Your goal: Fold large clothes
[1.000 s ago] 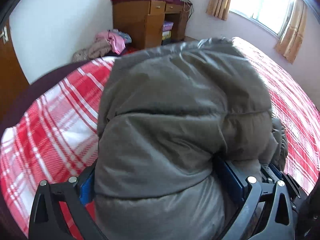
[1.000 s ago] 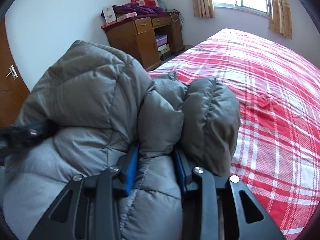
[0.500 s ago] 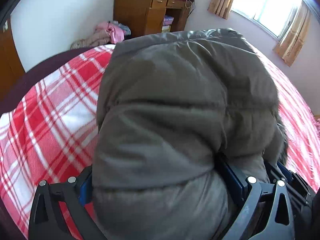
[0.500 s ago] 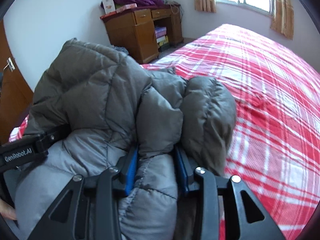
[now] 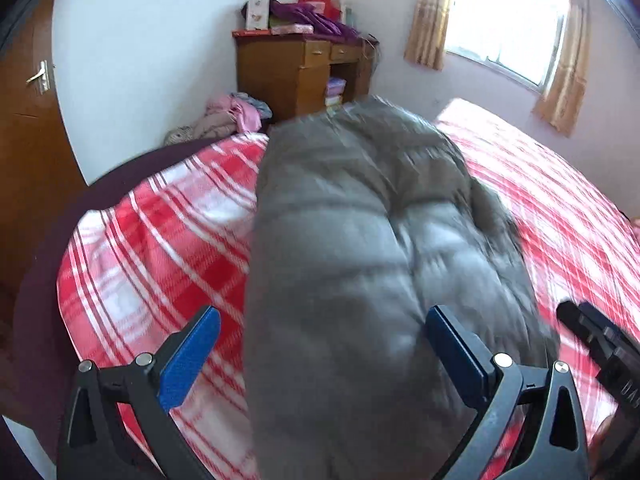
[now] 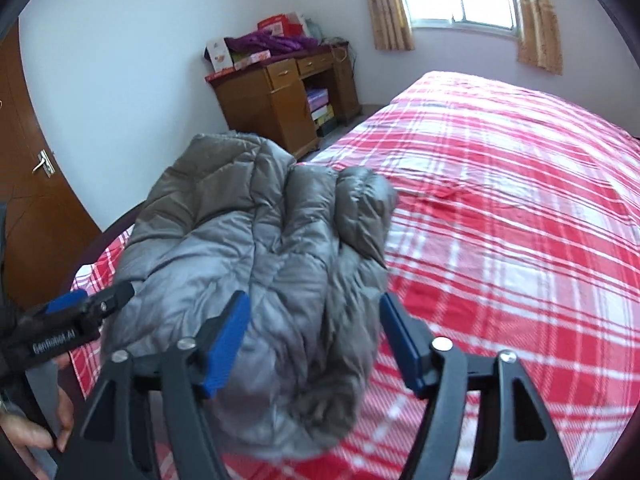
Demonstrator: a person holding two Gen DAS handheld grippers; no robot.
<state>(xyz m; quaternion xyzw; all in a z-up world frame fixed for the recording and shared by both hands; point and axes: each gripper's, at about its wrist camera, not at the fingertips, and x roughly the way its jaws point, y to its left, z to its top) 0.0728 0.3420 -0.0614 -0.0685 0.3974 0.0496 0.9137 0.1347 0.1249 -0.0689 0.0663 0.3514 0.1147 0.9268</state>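
Both grippers, left (image 5: 320,340) and right (image 6: 314,322), spread wide around bundled grey quilted puffer jacket (image 6: 256,264) on red-and-white plaid bedspread (image 6: 500,208); wooden desk (image 6: 284,100) beyond.

The padded jacket (image 6: 256,248) is grey, with a slight shine and stitched quilt lines. The bed cover (image 6: 500,216) under it has a check pattern of red, white and pale pink. Both grippers have black frames; the left gripper (image 5: 320,344) and the right gripper (image 6: 316,340) carry bright blue pads (image 5: 190,354). The desk (image 6: 280,100) is of orange-brown wood, like the door (image 5: 24,128). The curtains (image 6: 386,4) are yellowish beige, the walls white. On the desk lies purple cloth (image 6: 268,42), and pink clothes (image 5: 236,110) are on the floor.
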